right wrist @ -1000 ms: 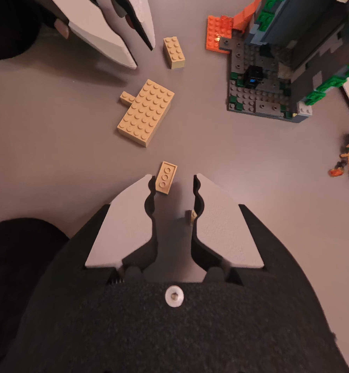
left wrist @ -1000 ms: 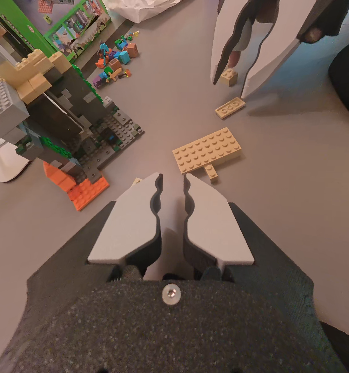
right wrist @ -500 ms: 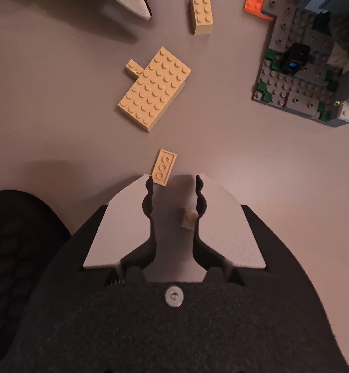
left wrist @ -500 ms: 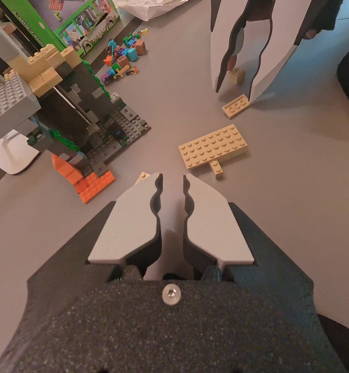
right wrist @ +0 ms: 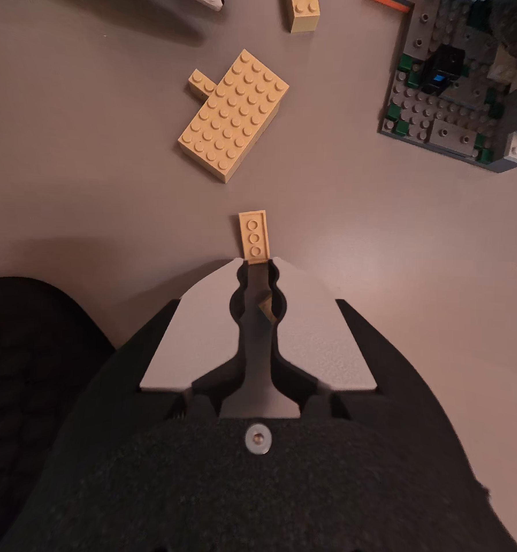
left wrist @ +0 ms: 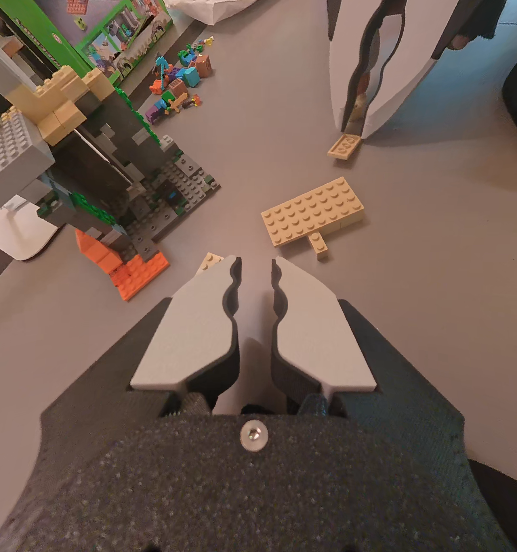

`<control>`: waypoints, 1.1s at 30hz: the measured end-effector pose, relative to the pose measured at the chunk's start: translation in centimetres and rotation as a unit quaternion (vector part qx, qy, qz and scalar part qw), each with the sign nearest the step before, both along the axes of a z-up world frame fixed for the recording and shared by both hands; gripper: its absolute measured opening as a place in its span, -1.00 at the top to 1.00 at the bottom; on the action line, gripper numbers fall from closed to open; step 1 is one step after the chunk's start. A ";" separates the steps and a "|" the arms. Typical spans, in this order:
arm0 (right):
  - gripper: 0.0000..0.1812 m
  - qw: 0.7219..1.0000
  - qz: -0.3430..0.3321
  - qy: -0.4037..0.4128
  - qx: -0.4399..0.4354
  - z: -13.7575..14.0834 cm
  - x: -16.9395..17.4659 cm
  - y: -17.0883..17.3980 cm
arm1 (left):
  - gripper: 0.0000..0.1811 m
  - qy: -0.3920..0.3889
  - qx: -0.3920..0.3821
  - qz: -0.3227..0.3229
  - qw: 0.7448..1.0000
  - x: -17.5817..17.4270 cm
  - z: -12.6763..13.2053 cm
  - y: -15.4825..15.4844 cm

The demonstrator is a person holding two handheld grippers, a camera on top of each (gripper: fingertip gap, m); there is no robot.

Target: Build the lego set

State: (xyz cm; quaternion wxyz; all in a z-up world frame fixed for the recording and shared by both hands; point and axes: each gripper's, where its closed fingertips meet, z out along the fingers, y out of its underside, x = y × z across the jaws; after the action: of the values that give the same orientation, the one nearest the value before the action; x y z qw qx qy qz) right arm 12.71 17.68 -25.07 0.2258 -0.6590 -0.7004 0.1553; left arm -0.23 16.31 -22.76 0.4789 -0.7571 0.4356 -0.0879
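Since a second ago the right gripper [right wrist: 255, 261] has narrowed its jaws and moved forward, so the small tan plate [right wrist: 254, 238], lying upside down with three round holes showing, now sits right at its tips. These jaws stand close together with a slim gap; the plate end lies at the mouth of that gap, but I cannot tell if the tips pinch it or only touch it. A small tan brick [right wrist: 266, 307] shows in the gap farther back, against the right finger. The left gripper [left wrist: 255, 263] is low over the grey surface [left wrist: 415, 298] with its jaws slightly spread and nothing between them; a tan brick [left wrist: 209, 260] peeks out behind its left finger. Beyond the plate lies the large tan studded plate [right wrist: 234, 115], with a little two-stud piece [right wrist: 202, 83] sticking out from one long side. In the left wrist view the right gripper stands far off, tips down on the surface beside the small plate. To the side stands the partly built model [left wrist: 101, 179] in grey, black and green, with an orange base part [left wrist: 137, 274] at its foot. Behind it lie a heap of small coloured pieces [left wrist: 179, 80] and the green box [left wrist: 101, 38].
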 end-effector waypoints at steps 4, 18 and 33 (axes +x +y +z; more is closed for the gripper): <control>0.99 1.000 -0.003 0.000 0.009 0.1 0.0 0.1 | 0.80 0.005 0.002 -0.001 1.000 0.0 0.0 -0.1; 0.57 0.999 0.036 0.006 0.005 0.8 -1.3 -0.3 | 0.80 0.010 0.003 -0.003 1.000 0.0 -0.2 -0.2; 0.82 0.993 0.088 -0.031 -0.073 -0.1 -1.5 -0.8 | 0.80 0.008 0.001 -0.003 1.000 -0.1 -0.2 -0.2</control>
State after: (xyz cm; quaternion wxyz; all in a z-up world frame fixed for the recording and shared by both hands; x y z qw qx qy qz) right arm 11.22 16.84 -25.13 0.1406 -0.6139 -0.7493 0.2048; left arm -0.34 16.14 -23.01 0.4756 -0.7561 0.4419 -0.0827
